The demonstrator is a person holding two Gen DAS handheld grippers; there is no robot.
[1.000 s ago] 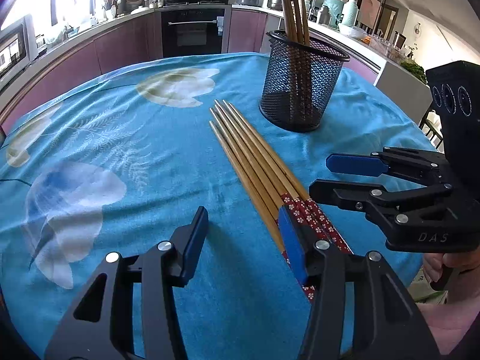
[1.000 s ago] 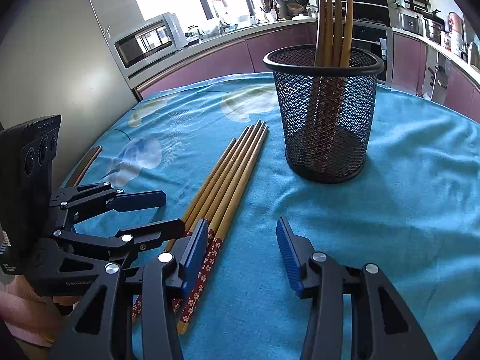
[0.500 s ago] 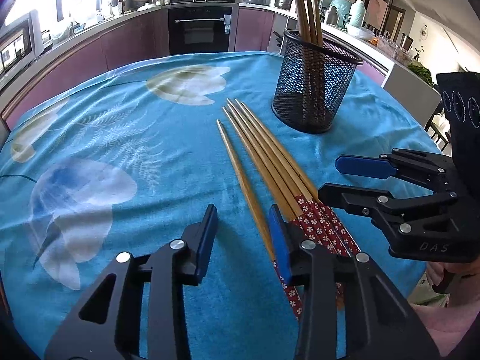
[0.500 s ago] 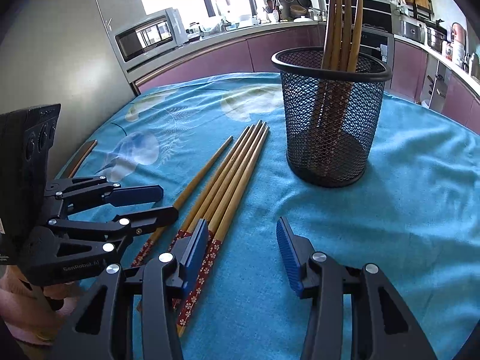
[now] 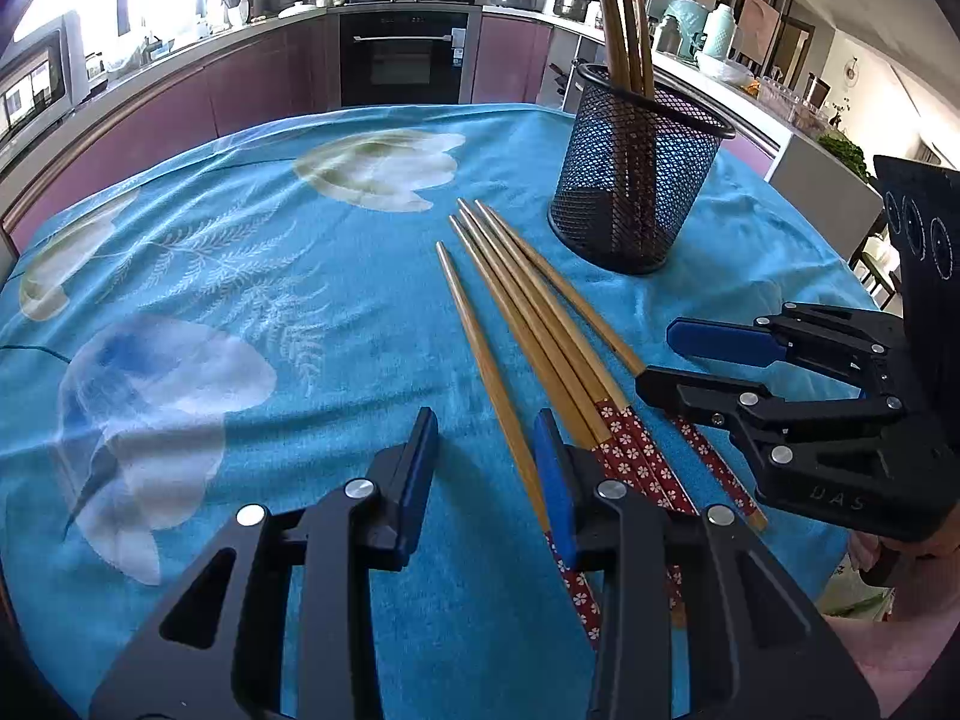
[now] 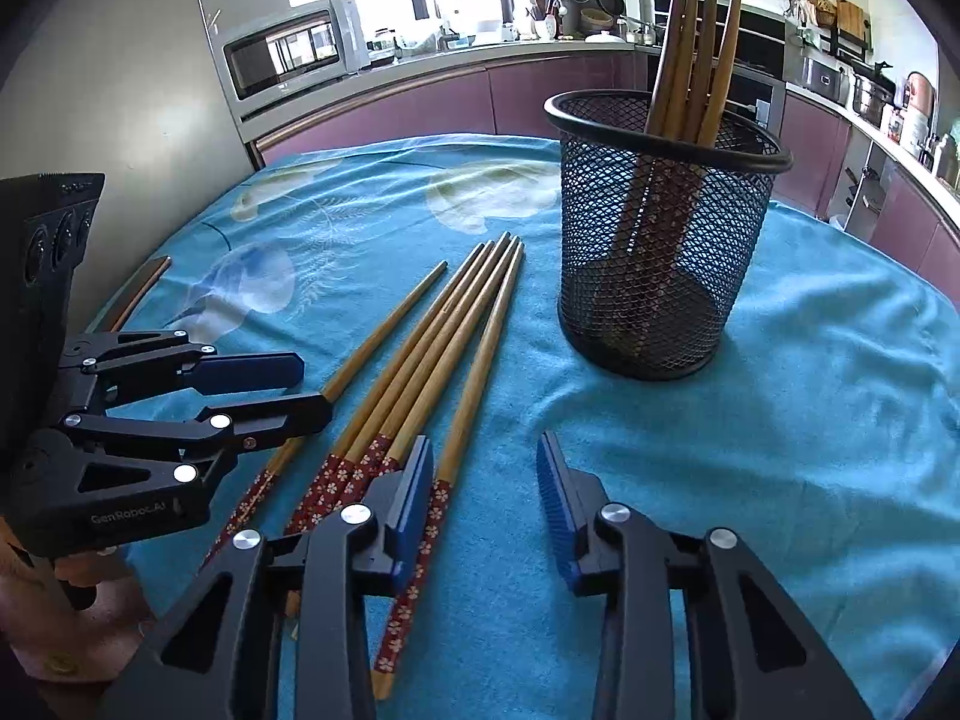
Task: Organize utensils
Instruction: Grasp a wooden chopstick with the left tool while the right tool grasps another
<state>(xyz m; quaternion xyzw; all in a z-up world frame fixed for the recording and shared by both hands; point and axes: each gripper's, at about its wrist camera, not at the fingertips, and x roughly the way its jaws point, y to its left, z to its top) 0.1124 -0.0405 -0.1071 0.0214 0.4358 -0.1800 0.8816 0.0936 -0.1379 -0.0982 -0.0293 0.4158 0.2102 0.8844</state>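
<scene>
Mesh cup [image 5: 639,180] upright on the tablecloth [image 5: 240,276], toward the far right as seen from the left wrist, with four chopsticks [image 6: 690,42] standing in it. Before the cup and just to its left, five loose chopsticks [image 5: 540,324] flat on the cloth, tips toward the cup: three tight together, one [image 5: 486,372] apart on the side away from the cup, one [image 6: 480,360] apart on the cup side. Nearer than the cup, left gripper [image 5: 486,456] over the thick ends of the bundle; right gripper [image 6: 486,480] beside it, on the cup side. Behind the cup, counter [image 6: 456,60] and oven [image 5: 402,54]; microwave [image 6: 288,54] far left of the cup.
</scene>
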